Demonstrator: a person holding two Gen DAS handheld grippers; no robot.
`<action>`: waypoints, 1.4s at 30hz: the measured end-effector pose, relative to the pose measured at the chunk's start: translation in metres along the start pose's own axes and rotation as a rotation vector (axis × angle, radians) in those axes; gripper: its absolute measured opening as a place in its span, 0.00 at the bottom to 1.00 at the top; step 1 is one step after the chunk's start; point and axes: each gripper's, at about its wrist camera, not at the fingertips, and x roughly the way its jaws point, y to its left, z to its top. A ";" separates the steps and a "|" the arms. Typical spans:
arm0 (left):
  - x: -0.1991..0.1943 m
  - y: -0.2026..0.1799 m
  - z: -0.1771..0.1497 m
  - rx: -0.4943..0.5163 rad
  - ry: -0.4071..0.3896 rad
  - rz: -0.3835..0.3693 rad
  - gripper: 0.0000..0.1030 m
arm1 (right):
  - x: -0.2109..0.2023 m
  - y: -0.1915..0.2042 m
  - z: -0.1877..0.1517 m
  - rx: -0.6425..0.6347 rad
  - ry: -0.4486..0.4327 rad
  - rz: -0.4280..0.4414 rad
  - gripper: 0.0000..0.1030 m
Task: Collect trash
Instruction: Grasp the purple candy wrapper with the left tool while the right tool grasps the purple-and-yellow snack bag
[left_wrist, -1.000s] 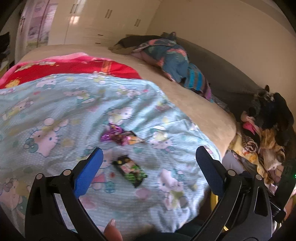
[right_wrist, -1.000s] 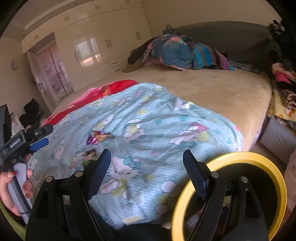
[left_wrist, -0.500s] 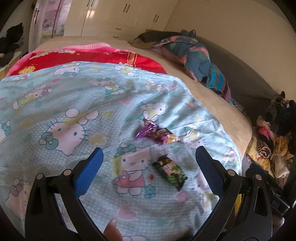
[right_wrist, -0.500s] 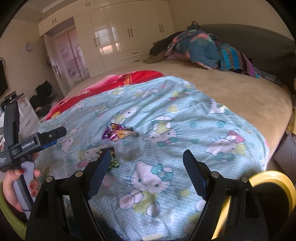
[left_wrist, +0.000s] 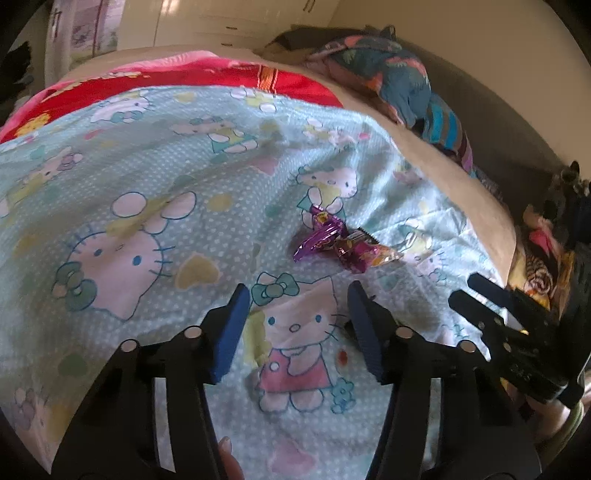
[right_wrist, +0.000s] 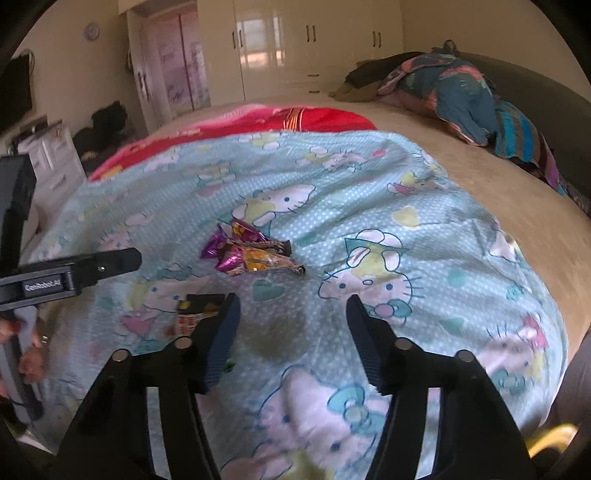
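A cluster of crumpled purple and orange candy wrappers (left_wrist: 340, 243) (right_wrist: 251, 251) lies on the light blue cartoon-cat blanket (left_wrist: 147, 184) (right_wrist: 424, 229). My left gripper (left_wrist: 298, 291) hovers just short of the cluster, its jaws closing with only blanket between them. A dark snack wrapper (right_wrist: 199, 306) lies flat beside my right gripper (right_wrist: 293, 302), partly behind its left finger. The right jaws are closing too, with nothing between them. Each gripper shows in the other's view: the right gripper (left_wrist: 467, 288) at the right, the left gripper (right_wrist: 125, 258) at the left.
A red blanket (right_wrist: 295, 122) lies behind the blue one on the beige bed (right_wrist: 498, 192). Patterned pillows (right_wrist: 461, 96) sit at the headboard. Piled clothes (left_wrist: 539, 258) lie past the bed's right edge. A yellow bin rim (right_wrist: 550, 439) peeks in low right. Wardrobes (right_wrist: 295, 48) line the far wall.
Both grippers have come forward and down toward the wrappers, and both pairs of jaws have narrowed. The yellow bin has slid almost out of the right wrist view.
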 end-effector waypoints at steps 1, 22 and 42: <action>0.006 0.000 0.002 0.007 0.011 0.005 0.43 | 0.005 0.000 0.002 -0.011 0.009 -0.003 0.50; 0.074 -0.009 0.031 0.124 0.102 0.055 0.31 | 0.079 0.006 0.021 -0.227 0.105 -0.015 0.36; 0.089 -0.027 0.035 0.159 0.097 -0.063 0.11 | 0.037 -0.021 -0.008 0.068 0.059 0.110 0.09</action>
